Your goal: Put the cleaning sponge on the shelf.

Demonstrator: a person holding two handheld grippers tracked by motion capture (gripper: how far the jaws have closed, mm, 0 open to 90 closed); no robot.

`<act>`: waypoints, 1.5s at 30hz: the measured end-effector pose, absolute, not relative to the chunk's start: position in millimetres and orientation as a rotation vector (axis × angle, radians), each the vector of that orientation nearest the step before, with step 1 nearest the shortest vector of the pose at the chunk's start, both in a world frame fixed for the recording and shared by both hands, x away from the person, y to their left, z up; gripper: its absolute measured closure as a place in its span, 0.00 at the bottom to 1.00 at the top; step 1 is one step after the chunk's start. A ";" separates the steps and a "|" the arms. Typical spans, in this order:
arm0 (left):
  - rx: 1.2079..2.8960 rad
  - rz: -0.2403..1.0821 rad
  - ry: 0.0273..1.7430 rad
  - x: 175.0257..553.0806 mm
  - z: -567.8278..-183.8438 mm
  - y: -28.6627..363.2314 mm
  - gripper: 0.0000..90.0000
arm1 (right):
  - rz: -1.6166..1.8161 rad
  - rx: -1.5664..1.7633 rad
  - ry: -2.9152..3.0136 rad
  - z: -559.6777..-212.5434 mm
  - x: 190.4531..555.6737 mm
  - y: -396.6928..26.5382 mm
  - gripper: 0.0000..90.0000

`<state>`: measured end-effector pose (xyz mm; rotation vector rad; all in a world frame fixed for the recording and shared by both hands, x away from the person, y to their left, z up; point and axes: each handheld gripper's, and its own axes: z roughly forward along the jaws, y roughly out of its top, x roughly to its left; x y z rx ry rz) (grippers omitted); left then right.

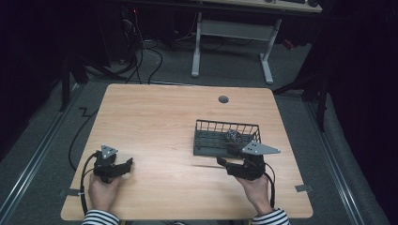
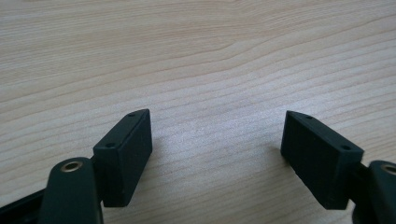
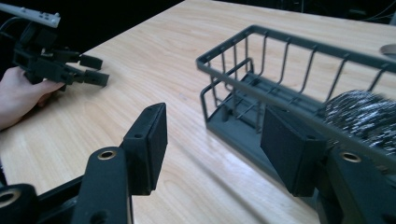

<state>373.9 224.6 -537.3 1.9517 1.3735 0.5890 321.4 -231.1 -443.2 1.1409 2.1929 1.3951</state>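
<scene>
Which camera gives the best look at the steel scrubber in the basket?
The right gripper view: the scrubber sits close and shiny inside the basket. The high view shows it small.

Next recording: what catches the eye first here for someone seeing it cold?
A dark grey wire basket sits on the right half of the wooden table, with a shiny steel-wool scrubber inside at its right end. The right gripper rests just in front of the basket with its jaws apart, and the left gripper, also open, lies near the table's front left.
</scene>
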 end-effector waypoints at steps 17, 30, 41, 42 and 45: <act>1.952 0.590 1.373 373.9 -537.3 224.5 0.28 | 1.365 1.180 2.236 -490.6 312.5 -214.7 0.46; 1.952 0.590 1.373 373.9 -537.3 224.5 0.28 | 1.261 1.143 2.319 -518.1 312.5 -199.3 0.46; 1.953 0.590 1.372 373.8 -537.3 224.3 0.28 | 1.018 1.087 2.373 -532.1 322.4 -178.6 0.46; 1.954 0.590 1.372 373.8 -537.3 224.4 0.28 | 1.018 1.087 2.373 -532.1 322.4 -178.6 0.46; 1.953 0.590 1.372 373.7 -537.4 224.3 0.28 | 1.008 1.079 2.370 -532.3 323.0 -175.6 0.45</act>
